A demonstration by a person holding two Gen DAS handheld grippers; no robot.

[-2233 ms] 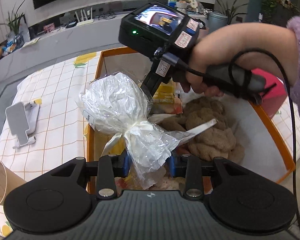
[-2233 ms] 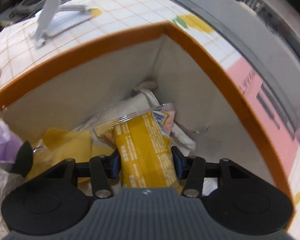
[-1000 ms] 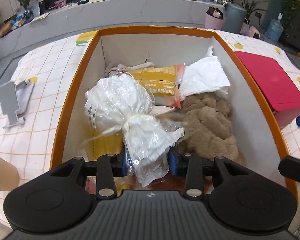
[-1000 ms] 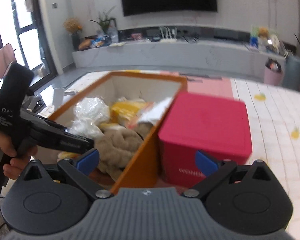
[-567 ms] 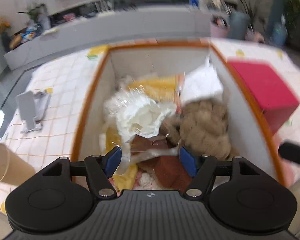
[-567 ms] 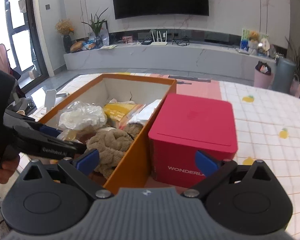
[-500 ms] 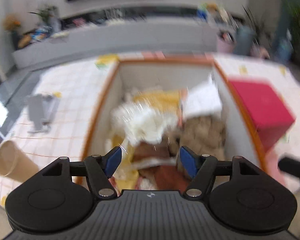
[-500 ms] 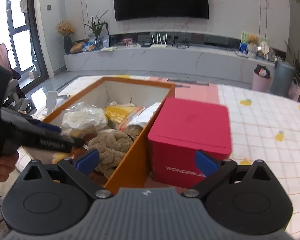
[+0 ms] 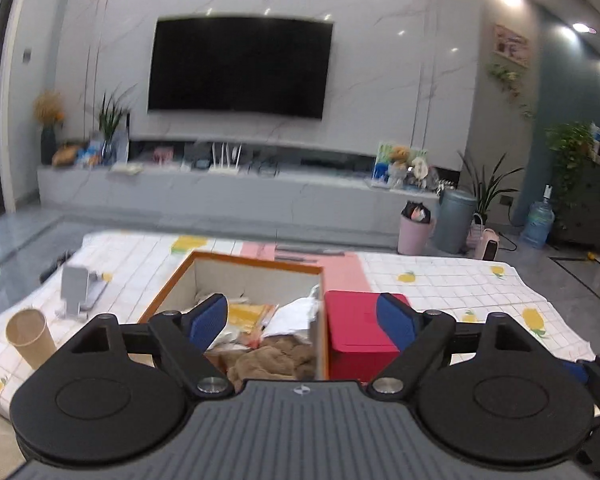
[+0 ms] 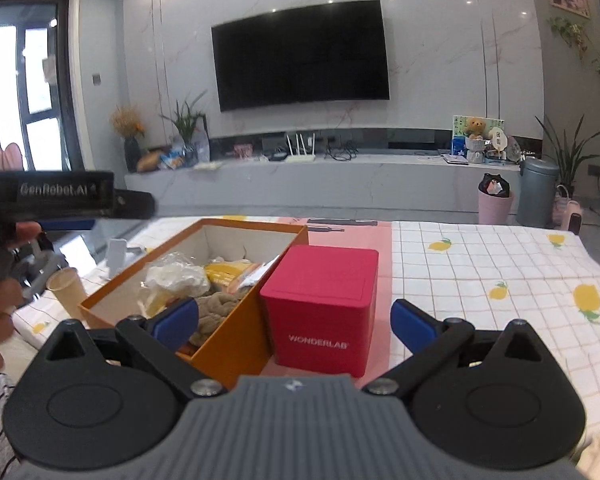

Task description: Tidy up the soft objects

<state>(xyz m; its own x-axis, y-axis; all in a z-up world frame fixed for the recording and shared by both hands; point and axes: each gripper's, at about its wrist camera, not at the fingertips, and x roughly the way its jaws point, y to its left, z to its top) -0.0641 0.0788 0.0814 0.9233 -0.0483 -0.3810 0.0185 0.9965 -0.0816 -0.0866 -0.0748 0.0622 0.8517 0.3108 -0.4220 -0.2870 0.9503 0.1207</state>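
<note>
— What's on the surface (image 10: 480, 264)?
— An orange box (image 10: 220, 336) beside a red box (image 10: 320, 300); bag (image 10: 176, 276), towel (image 9: 276, 360) and packet (image 10: 228, 270) lie inside.
— Your tools?
— My left tool (image 9: 302, 320) has just been opening, nothing between; my right tool (image 10: 294, 322) gapes wide, empty.

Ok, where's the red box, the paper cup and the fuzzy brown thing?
Red box (image 10: 324, 280), right wrist view: middle of its lid.
Paper cup (image 9: 30, 338), left wrist view: its side wall.
Fuzzy brown thing (image 9: 276, 360), left wrist view: its top, inside the orange box (image 9: 256, 263), at the far rim.
</note>
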